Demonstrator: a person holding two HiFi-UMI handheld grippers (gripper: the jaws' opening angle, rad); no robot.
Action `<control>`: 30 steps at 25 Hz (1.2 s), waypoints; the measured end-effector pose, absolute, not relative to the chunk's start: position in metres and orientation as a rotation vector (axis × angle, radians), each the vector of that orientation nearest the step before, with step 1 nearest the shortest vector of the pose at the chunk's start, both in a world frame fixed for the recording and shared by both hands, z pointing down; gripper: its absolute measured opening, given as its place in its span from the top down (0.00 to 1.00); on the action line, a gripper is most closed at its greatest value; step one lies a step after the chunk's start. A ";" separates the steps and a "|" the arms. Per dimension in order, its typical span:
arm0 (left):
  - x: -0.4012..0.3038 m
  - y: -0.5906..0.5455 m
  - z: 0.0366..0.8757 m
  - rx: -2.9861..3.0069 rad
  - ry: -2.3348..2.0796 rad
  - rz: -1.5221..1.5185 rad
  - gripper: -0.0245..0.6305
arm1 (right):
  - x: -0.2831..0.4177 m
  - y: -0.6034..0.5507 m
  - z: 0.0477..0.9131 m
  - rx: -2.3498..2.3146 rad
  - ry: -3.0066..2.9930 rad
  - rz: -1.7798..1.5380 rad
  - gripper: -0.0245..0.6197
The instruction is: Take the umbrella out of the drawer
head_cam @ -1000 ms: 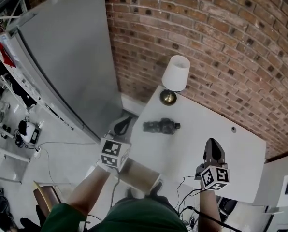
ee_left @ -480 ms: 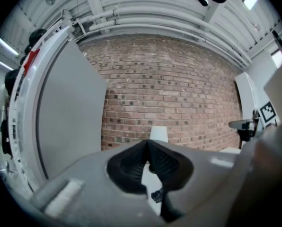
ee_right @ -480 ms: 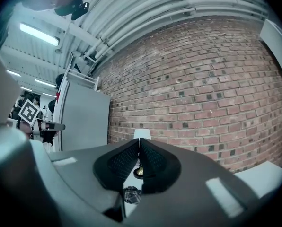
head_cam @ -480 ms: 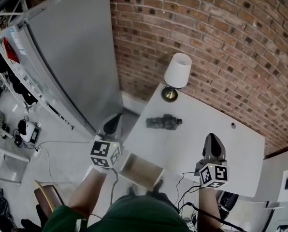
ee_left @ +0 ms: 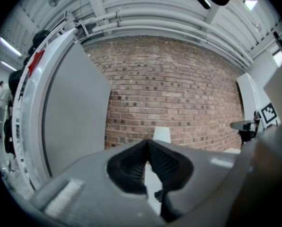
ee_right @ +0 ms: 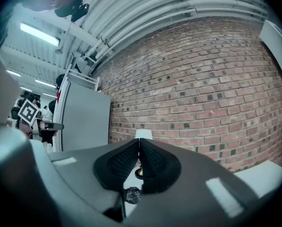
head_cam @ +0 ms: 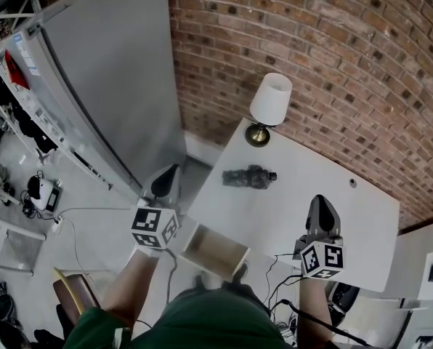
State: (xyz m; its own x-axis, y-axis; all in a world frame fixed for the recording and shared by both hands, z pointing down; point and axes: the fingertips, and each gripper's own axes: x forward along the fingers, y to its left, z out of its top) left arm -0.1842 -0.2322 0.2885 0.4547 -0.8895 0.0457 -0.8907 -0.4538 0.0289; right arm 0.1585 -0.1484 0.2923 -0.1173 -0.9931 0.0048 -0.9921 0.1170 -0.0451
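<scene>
Near the centre of the head view, the dark folded umbrella (head_cam: 249,177) lies on the white table (head_cam: 289,198), up the frame from both tongs and well apart from each. The left gripper (head_cam: 166,183) and right gripper (head_cam: 321,211), cubes bearing square markers, are both closed on nothing. The drawer (head_cam: 215,251) stands open below.

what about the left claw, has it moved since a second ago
Yes. The left claw has shifted left, away from the white desk: its marker cube overlapped the drawer before and now sits clear of it.
</scene>
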 end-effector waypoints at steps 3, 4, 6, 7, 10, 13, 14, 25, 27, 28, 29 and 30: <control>-0.181 -0.234 0.289 2.639 -1.616 0.039 0.96 | 0.161 -0.149 0.293 -2.071 2.327 -0.058 0.96; -0.180 -0.234 0.289 2.640 -1.616 0.039 0.96 | 0.162 -0.150 0.294 -2.071 2.326 -0.058 0.96; -0.177 -0.236 0.289 2.640 -1.617 0.041 0.96 | 0.165 -0.151 0.294 -2.071 2.324 -0.062 0.96; -0.176 -0.237 0.289 2.641 -1.617 0.043 0.96 | 0.166 -0.152 0.295 -2.071 2.323 -0.065 0.96; -0.172 -0.240 0.290 2.641 -1.617 0.043 0.96 | 0.169 -0.155 0.296 -2.070 2.322 -0.067 0.96; -0.169 -0.242 0.290 2.641 -1.617 0.045 0.96 | 0.172 -0.158 0.297 -2.069 2.324 -0.071 0.96; -0.167 -0.243 0.290 2.640 -1.617 0.046 0.96 | 0.173 -0.158 0.297 -2.069 2.326 -0.072 0.96; -0.154 -0.250 0.295 2.632 -1.619 0.061 0.96 | 0.183 -0.166 0.305 -2.056 2.337 -0.091 0.96; -0.153 -0.251 0.295 2.632 -1.618 0.062 0.96 | 0.184 -0.167 0.305 -2.055 2.336 -0.092 0.96; -0.152 -0.252 0.295 2.632 -1.617 0.062 0.96 | 0.185 -0.168 0.305 -2.057 2.334 -0.096 0.96; -0.152 -0.253 0.295 2.633 -1.616 0.062 0.96 | 0.185 -0.169 0.305 -2.058 2.332 -0.099 0.96; -0.151 -0.254 0.295 2.633 -1.615 0.062 0.96 | 0.186 -0.169 0.305 -2.058 2.332 -0.100 0.96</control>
State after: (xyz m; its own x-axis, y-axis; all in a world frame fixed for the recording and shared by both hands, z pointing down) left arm -0.1508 -0.2536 0.2953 0.4530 -0.8894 0.0612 -0.8915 -0.4525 0.0229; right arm 0.1857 -0.1693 0.3050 -0.1248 -0.9920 0.0203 -0.9901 0.1232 -0.0677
